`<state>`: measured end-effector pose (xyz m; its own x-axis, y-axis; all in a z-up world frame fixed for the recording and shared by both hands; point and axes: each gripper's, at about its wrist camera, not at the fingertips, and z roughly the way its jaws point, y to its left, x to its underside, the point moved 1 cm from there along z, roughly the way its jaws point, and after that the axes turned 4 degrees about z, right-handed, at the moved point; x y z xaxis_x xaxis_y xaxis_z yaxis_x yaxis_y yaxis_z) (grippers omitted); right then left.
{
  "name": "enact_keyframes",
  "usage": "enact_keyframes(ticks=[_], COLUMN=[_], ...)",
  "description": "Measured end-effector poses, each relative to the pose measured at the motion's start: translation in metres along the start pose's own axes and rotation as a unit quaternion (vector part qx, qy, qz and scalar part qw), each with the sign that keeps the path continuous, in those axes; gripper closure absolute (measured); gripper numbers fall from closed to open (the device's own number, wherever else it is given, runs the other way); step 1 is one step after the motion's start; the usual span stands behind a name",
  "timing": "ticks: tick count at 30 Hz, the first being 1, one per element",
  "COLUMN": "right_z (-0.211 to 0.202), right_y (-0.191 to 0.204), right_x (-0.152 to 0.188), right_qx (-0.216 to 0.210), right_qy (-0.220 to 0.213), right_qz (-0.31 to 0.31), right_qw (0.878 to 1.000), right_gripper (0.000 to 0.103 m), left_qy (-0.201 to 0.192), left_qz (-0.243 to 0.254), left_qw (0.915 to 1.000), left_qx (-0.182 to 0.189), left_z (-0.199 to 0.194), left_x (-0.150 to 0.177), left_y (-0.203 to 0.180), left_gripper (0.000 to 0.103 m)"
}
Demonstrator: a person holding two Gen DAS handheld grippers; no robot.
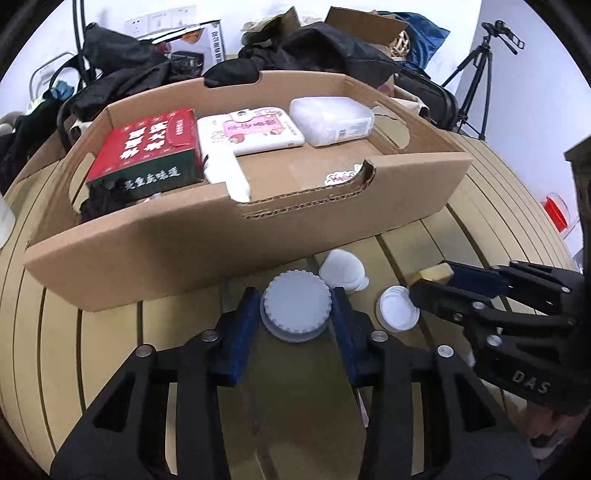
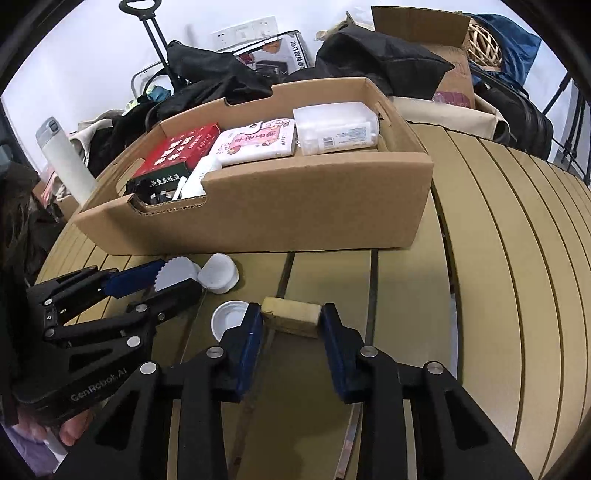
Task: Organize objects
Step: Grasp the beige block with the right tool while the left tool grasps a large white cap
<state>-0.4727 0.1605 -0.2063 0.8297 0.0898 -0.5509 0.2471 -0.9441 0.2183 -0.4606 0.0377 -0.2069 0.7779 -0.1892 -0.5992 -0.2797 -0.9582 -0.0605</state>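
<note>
The left gripper (image 1: 296, 306) is closed on a round grey lid (image 1: 295, 309). Its blue pads touch the lid on both sides. The lid sits on the tan desk (image 1: 110, 332), just in front of the box (image 1: 258, 229).

The right gripper (image 2: 291, 317) is closed on a small tan block (image 2: 291, 316). Its blue pads press on the two ends of the block. The block is on the desk too.

A small white cap (image 2: 229, 320) lies open side up, just beside the left pad of the right gripper. A white cup (image 2: 218, 274) lies on its side a bit farther back, close to the box and just beside the grey lid.

Behind all this stands the big cardboard box. In it, from left to right, are a red and green carton (image 1: 147, 151), a white pack (image 1: 251, 133) with pink print, and a clear tub (image 1: 332, 120). A white tube (image 1: 229, 173) lies in front of the pack, next to the carton.

To the left of the box stands a white bottle (image 2: 66, 162). Past the box are black bags (image 2: 380, 55), more cardboard boxes and a white wall with sockets (image 2: 245, 31). A black tripod (image 1: 476, 74) stands far off to the right.
</note>
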Motion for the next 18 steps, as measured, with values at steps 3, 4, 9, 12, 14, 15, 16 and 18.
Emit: enact_keyframes(ticks=[3,4,9,12,14,15,16,18], right_z=[-0.016,-0.027,-0.105,-0.157,-0.181,-0.193,-0.207,-0.232], right_y=[0.006,0.007,0.016,0.021,0.025,0.028,0.03,0.035], right_x=[0.001,0.001,0.016,0.044,0.064,0.075,0.088,0.108], right_qx=[0.006,0.009,0.019,0.022,0.031,0.032,0.03,0.018], right_qy=[-0.01,-0.016,-0.052,-0.053,-0.047,-0.045,-0.045,-0.049], right_qz=[-0.009,-0.012,-0.028,-0.04,-0.042,-0.043,-0.042,-0.038], right_qw=[1.0,1.0,0.998,0.998,0.998,0.998,0.998,0.998], right_gripper=[0.068,0.068,0.068,0.068,0.068,0.068,0.068,0.068], left_qy=[-0.006,-0.016,-0.05,-0.071,-0.08,-0.087,-0.09,-0.097], left_qz=[-0.013,-0.014,-0.007,-0.003,-0.012,-0.019,-0.027,-0.043], left_qw=[0.9999,0.9998,0.9977,0.9945,0.9934,0.9925,0.9921,0.9918], left_qx=[0.0,0.001,-0.046,-0.077,-0.082,-0.084,-0.084,-0.071], left_z=[-0.026,-0.042,-0.144,-0.208,-0.243,-0.259,-0.273,-0.296], left_x=[0.003,0.006,0.03,0.055,0.073,0.083,0.091,0.106], left_y=[0.002,0.002,0.001,-0.001,-0.002,-0.003,-0.004,-0.008], left_gripper=[0.068,0.068,0.067,0.067,0.067,0.067,0.067,0.067])
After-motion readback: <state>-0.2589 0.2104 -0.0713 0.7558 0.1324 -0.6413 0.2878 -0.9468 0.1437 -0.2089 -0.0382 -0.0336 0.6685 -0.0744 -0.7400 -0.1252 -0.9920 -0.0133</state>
